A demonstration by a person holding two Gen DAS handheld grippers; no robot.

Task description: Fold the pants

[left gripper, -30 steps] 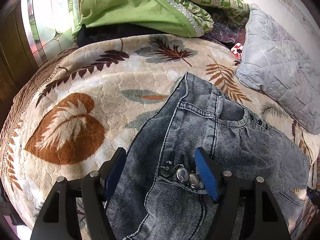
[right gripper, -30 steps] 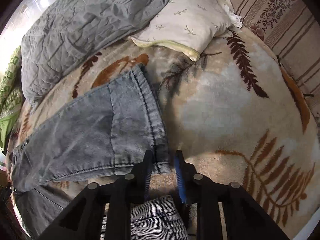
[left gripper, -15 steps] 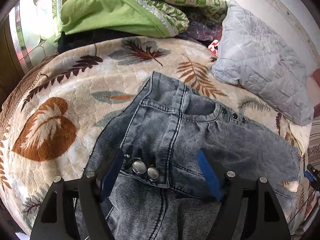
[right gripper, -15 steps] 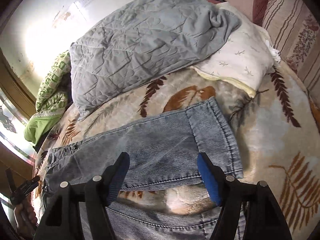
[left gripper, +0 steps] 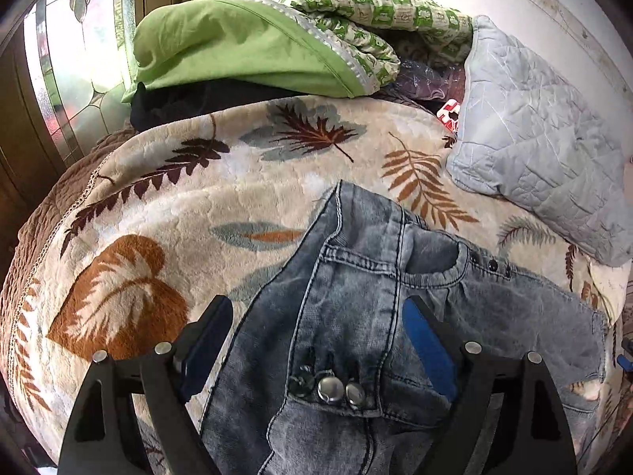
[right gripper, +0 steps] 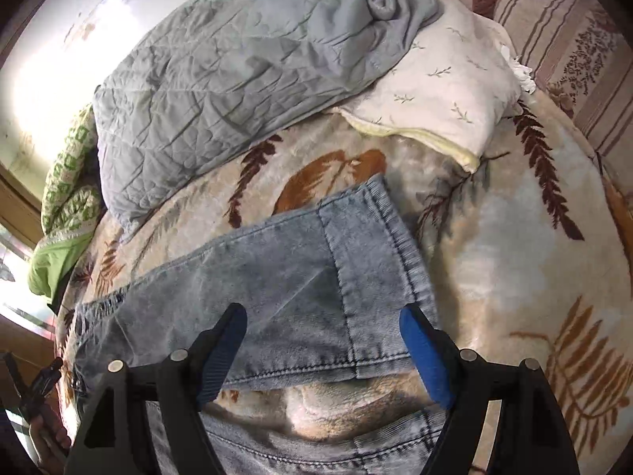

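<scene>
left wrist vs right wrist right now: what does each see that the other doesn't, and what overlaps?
Left wrist only: the waistband end of the jeans with its metal buttons, the stained-glass window and the left gripper, jaws opening, clear of the denim.

Right wrist only: the leg hem, the cream pillow, the striped headboard and the right gripper, jaws opening, nothing gripped.

Both: the jeans, the leaf-print blanket, the grey quilt and the green bedding.
</scene>
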